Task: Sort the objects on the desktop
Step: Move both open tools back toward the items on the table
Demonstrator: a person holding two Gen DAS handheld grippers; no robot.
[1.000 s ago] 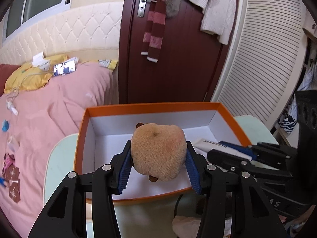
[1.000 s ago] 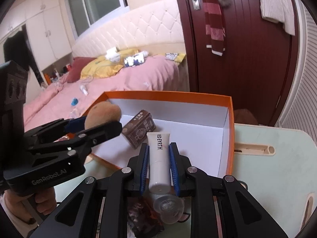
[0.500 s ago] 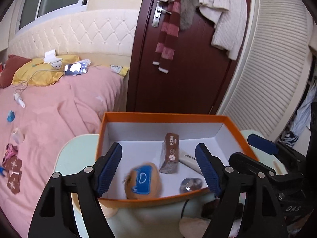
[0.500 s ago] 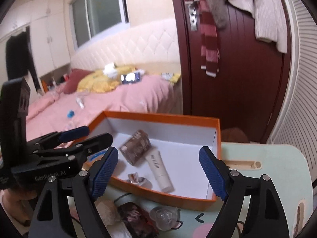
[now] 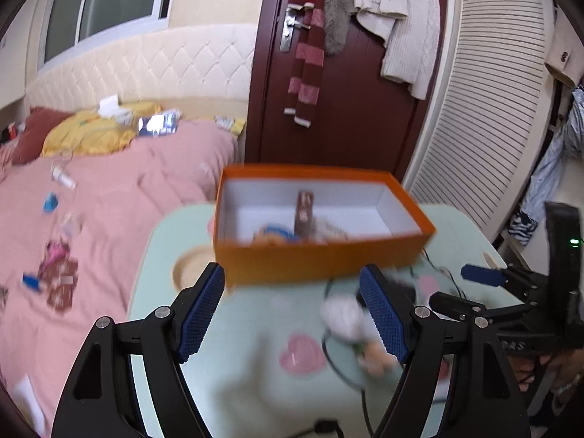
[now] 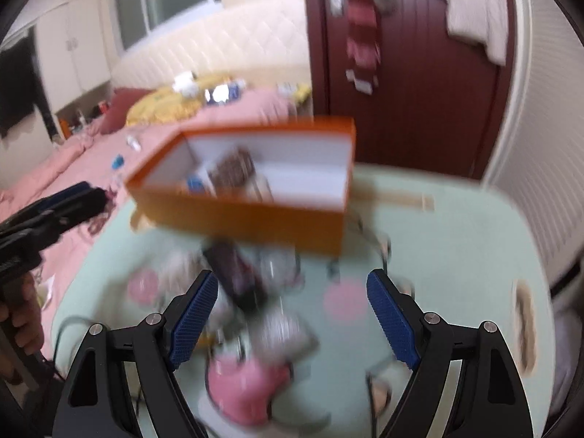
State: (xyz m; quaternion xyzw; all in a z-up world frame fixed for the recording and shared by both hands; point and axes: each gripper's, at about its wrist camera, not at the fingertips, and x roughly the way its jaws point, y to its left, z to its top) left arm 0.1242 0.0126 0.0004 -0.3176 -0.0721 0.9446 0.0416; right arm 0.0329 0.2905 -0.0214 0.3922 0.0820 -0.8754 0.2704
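Table (image 5: 255, 383) of pale green, printed with pink hearts, fills both of my wrist views and carries an orange box (image 5: 321, 255) with a white lining at its far side. Box walls are stiff, flat card, open at the top; inside it lie a brown carton (image 5: 304, 213), a tan plush toy with a blue patch (image 5: 272, 235) and what may be a white tube, though motion blur hides its detail. Loose clutter waits on the table in front of the box: a dark, glossy oblong packet (image 6: 237, 273), a soft pink bundle (image 6: 248, 383), a pale fluffy lump (image 5: 343, 319) and a thin black cable (image 5: 339, 365) looping between them. My left gripper (image 5: 292, 312) hangs over the near table with its blue ribbed pads spread wide and nothing between them. My right gripper (image 6: 292, 319) is equally wide apart and empty, poised above the dark packet. I judge the sorting part done, with some things in the box and others out. For a clean pick I would let the blur settle, straddle one item squarely, avoid snagging the cable, and squeeze the soft pieces gently, since plush compresses and slick packets slide.
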